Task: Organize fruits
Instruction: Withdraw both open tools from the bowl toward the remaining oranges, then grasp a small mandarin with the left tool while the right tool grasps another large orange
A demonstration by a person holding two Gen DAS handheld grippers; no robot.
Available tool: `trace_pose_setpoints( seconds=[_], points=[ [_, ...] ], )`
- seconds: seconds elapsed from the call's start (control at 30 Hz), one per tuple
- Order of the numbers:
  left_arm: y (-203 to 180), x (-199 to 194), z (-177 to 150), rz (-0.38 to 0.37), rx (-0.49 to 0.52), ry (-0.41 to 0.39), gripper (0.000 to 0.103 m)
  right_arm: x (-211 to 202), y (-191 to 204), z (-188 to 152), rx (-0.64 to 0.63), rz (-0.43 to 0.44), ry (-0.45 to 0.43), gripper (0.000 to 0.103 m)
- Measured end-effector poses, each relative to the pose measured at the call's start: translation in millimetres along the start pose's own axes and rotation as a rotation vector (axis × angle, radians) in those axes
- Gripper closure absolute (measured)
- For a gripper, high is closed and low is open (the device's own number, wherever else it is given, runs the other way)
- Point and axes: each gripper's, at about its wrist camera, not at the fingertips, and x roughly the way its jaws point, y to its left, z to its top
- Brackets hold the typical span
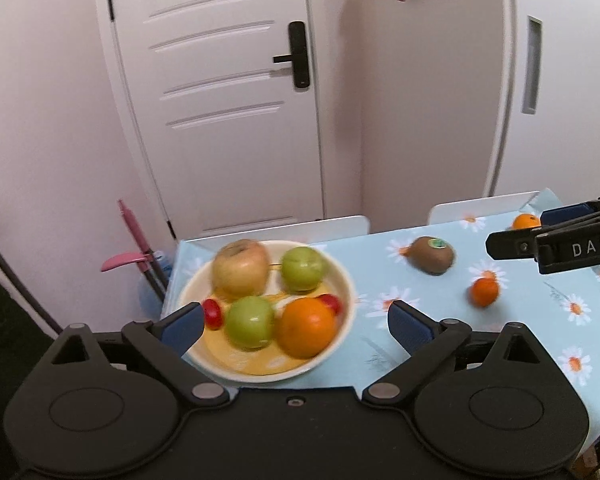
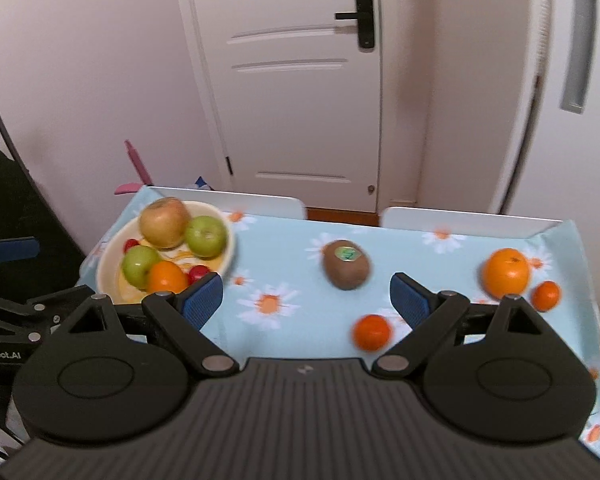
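A cream bowl (image 1: 347,280) at the table's left holds a yellow-red apple (image 1: 241,267), two green apples (image 1: 302,269), an orange (image 1: 308,328) and two cherry tomatoes (image 1: 213,313). My left gripper (image 1: 296,326) hangs open just in front of and above the bowl, holding nothing. On the flowered cloth lie a kiwi (image 2: 346,264), a small mandarin (image 2: 372,332), a large orange (image 2: 506,272) and another mandarin (image 2: 546,295). My right gripper (image 2: 306,300) is open and empty, with the kiwi ahead of it and the near mandarin by its right finger.
Two white chair backs (image 2: 468,222) stand against the table's far edge. Behind them are a white door (image 2: 300,80) and pale walls. A pink dustpan and broom (image 1: 134,248) lean left of the table. The cloth drops off at the right edge (image 2: 592,300).
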Motion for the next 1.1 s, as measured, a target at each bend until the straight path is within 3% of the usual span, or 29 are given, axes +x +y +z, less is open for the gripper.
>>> trace_pose_setpoints(
  seconds=[0.4, 0.73, 0.97, 1.1],
  points=[
    [-105, 14, 14, 0.007, -0.016, 0.027, 0.003, -13, -112, -3, -0.072, 0.003, 0.019, 0.0],
    [-170, 58, 13, 0.009, -0.041, 0.065, 0.005, 18, -185, -6, -0.134, 0.017, 0.053, 0.0],
    [-193, 102, 7, 0.002, -0.058, 0.106, 0.014, 50, -216, -10, -0.15, 0.028, 0.07, 0.0],
    [-202, 124, 4, 0.002, -0.069, 0.131, 0.026, 68, -226, -12, -0.162, 0.034, 0.079, 0.0]
  ],
)
